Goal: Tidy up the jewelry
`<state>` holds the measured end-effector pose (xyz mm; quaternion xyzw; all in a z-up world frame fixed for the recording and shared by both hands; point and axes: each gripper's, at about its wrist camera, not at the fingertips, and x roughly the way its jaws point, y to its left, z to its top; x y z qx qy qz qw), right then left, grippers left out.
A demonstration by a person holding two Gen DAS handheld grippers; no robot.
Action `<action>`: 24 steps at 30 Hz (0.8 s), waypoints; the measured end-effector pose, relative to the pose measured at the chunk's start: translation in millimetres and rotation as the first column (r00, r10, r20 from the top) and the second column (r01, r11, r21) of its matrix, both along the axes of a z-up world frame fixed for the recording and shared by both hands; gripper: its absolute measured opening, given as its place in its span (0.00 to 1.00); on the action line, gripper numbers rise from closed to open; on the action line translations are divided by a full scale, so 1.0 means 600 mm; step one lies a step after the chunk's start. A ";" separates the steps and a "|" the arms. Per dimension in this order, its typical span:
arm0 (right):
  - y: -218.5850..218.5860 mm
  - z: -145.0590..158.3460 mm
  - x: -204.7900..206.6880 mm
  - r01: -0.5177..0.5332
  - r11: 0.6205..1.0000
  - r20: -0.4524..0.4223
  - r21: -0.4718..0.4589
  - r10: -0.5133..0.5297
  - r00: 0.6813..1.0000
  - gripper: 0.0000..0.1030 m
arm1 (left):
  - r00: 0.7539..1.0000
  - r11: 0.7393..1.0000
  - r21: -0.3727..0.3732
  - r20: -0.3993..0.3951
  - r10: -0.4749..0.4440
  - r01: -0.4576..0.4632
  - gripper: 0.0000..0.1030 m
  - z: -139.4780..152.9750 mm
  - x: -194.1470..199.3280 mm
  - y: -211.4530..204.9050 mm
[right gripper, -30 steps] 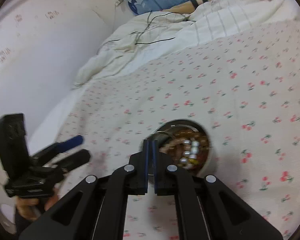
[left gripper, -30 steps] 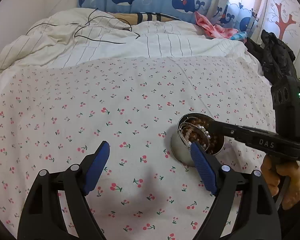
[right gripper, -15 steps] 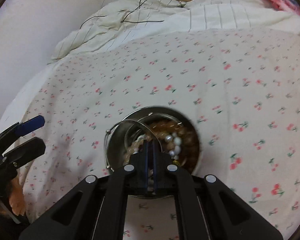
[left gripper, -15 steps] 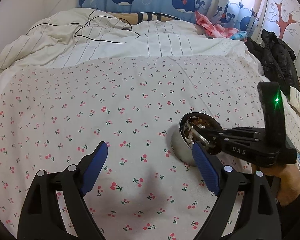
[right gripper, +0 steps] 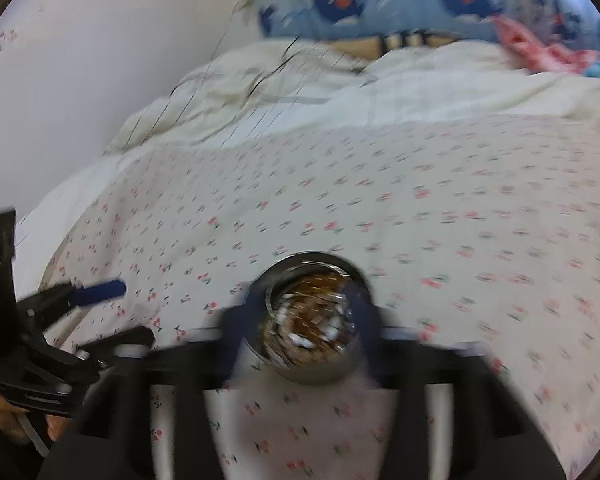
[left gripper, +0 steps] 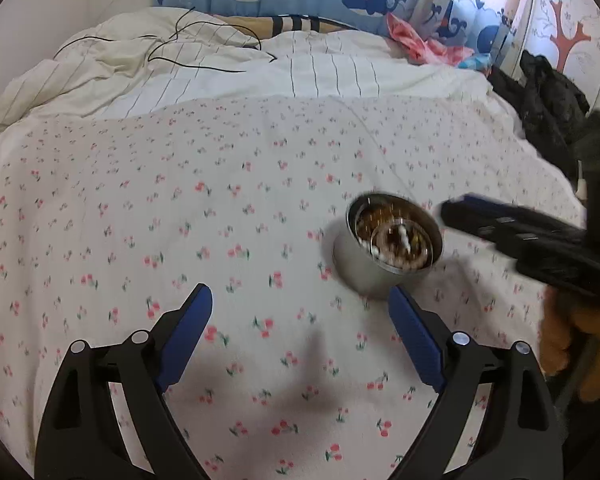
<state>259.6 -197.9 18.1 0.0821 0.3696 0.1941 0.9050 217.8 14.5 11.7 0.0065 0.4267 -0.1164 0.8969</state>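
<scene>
Left gripper (left gripper: 300, 320) gapes wide, empty, tin (left gripper: 388, 248) at its 1 o'clock. Right gripper (right gripper: 300, 320), jaws just parted and empty, straddles the tin, pads apparently clear; blurred.

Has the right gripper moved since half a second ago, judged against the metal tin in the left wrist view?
Yes. The right gripper has pulled back to the right, clear of the tin rim. Its jaws have just been opening, nothing between them.

Wide bare room is offered by the cherry-print sheet (left gripper: 204, 208) left of and behind the metal tin (left gripper: 384, 252). The tin's right side is crowded by the right gripper (left gripper: 460, 210). Farther back, passage is blocked by the rumpled striped duvet (left gripper: 220, 76) and its black cable (left gripper: 204, 65).
</scene>
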 end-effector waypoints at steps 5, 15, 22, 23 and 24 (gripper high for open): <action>-0.008 -0.027 -0.089 0.113 0.982 0.008 -0.152 -0.114 0.994 0.73 | 0.999 0.999 0.043 0.034 0.016 -0.017 0.90 -0.010 -0.038 -0.026; 0.017 -0.062 -0.127 0.185 0.934 0.027 -0.307 -0.186 0.982 0.81 | 0.990 0.986 0.114 0.092 0.111 -0.121 0.92 -0.026 -0.062 -0.042; 0.018 -0.069 -0.125 0.177 0.942 0.028 -0.285 -0.176 0.984 0.82 | 0.991 0.988 0.091 0.076 0.114 -0.121 0.92 -0.031 -0.055 -0.044; 0.020 -0.068 -0.126 0.173 0.942 0.030 -0.286 -0.172 0.985 0.82 | 0.991 0.989 0.091 0.075 0.109 -0.116 0.92 -0.031 -0.055 -0.047; 0.022 -0.068 -0.126 0.170 0.943 0.032 -0.287 -0.168 0.985 0.83 | 0.992 0.990 0.091 0.074 0.104 -0.110 0.92 -0.031 -0.055 -0.049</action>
